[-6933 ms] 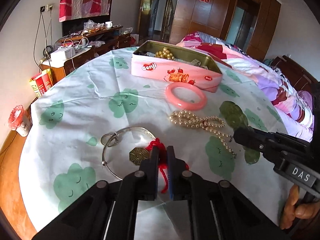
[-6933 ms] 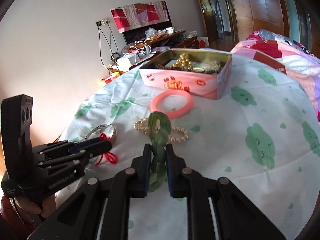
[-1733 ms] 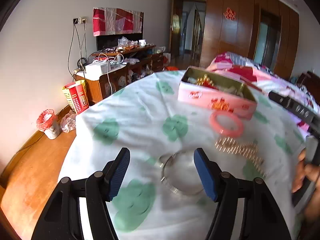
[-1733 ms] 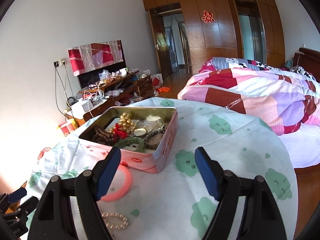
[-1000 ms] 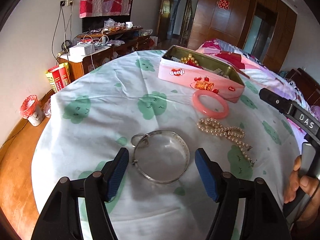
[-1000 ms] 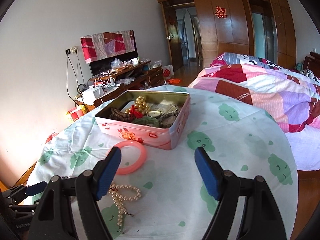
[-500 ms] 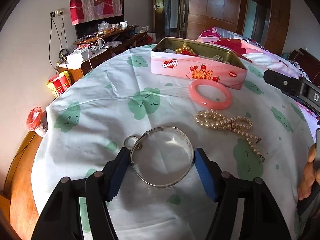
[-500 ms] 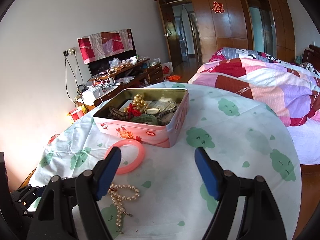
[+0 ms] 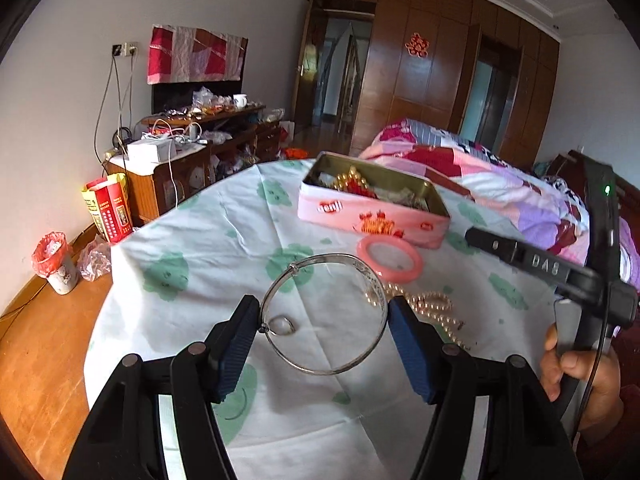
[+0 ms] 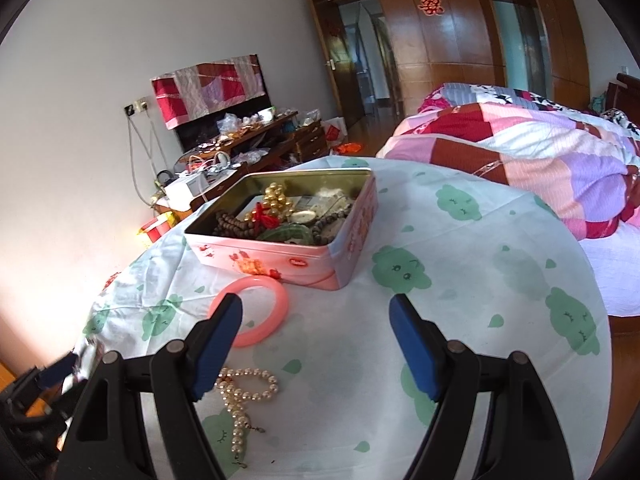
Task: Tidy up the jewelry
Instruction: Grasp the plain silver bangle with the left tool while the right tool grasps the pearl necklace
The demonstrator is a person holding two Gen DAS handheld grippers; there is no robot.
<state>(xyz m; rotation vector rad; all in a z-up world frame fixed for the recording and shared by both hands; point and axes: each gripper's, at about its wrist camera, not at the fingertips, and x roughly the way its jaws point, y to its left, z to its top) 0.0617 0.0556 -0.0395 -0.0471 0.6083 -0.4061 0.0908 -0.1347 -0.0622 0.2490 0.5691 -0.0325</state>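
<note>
Cloud-print tablecloth (image 9: 208, 248), left gripper (image 9: 323, 322) clamping thin silver bangle (image 9: 324, 312), right gripper (image 10: 316, 316) spread apart.

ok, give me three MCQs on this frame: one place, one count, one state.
1. Where is the pink bangle?
A. in the tin
B. on the cloth by the tin
C. in the right gripper

2. How many jewelry pieces lie on the cloth outside the tin?
A. two
B. four
C. five

3. The left gripper is:
A. open and empty
B. shut on the silver bangle
C. shut on pearls

Key:
1 B, it lies flat in front of the tin.
2 A, only the pink bangle and pearls.
3 B, the silver bangle is pinched between its pads, raised off the cloth.
</note>
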